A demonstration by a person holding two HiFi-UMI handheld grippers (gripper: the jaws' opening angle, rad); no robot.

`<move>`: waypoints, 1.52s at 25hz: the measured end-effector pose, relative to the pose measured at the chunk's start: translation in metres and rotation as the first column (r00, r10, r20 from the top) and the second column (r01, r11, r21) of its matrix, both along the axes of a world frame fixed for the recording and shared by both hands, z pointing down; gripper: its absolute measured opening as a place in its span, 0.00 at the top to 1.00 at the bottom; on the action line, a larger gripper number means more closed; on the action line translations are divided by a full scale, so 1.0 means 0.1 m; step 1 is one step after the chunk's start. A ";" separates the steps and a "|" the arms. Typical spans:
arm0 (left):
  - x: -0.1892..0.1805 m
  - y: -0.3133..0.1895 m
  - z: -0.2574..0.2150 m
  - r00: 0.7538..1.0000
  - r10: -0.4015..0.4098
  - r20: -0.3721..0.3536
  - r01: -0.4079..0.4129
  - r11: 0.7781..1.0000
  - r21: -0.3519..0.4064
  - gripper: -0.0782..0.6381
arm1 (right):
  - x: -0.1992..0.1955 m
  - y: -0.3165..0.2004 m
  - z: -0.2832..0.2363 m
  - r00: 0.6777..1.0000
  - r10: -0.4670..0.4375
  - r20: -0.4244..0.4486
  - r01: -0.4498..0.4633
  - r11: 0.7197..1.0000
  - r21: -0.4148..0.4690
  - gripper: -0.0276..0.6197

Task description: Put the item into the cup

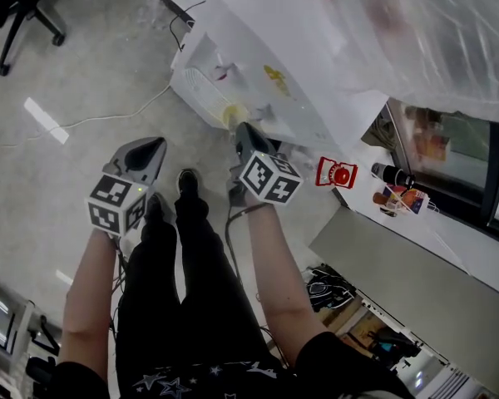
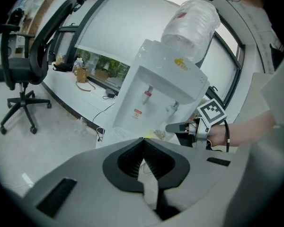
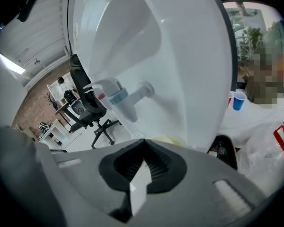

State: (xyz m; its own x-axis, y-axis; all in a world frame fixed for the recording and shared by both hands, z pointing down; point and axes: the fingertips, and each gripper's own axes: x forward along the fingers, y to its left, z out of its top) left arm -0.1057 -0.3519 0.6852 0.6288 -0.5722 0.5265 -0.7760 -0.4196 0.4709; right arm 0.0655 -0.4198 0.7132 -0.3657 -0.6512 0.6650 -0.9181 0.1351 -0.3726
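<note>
Right gripper [image 3: 143, 140], jaws pressed together with nothing visible between them, points into the alcove of the water dispenser [image 3: 180, 56]. A yellowish object [image 3: 169, 140], possibly the cup, sits just beyond its tips and slightly to their right, below the taps [image 3: 125, 100], mostly hidden. The left gripper [image 2: 143, 139], likewise closed and empty, hangs farther back to the left, so the right looks nearer; no item can be made out.
</note>
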 end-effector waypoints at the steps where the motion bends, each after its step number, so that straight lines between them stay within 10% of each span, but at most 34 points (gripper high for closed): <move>1: 0.00 -0.01 0.01 1.000 -0.006 -0.001 0.006 1.000 -0.004 0.88 | 0.00 -0.02 0.02 1.000 0.003 0.001 -0.003 1.000 0.000 0.95; 38: -0.05 -0.15 0.15 1.000 -0.030 -0.002 0.030 0.999 -0.025 0.88 | -0.02 -0.14 0.39 0.974 -0.036 -0.226 0.036 0.999 -0.004 0.85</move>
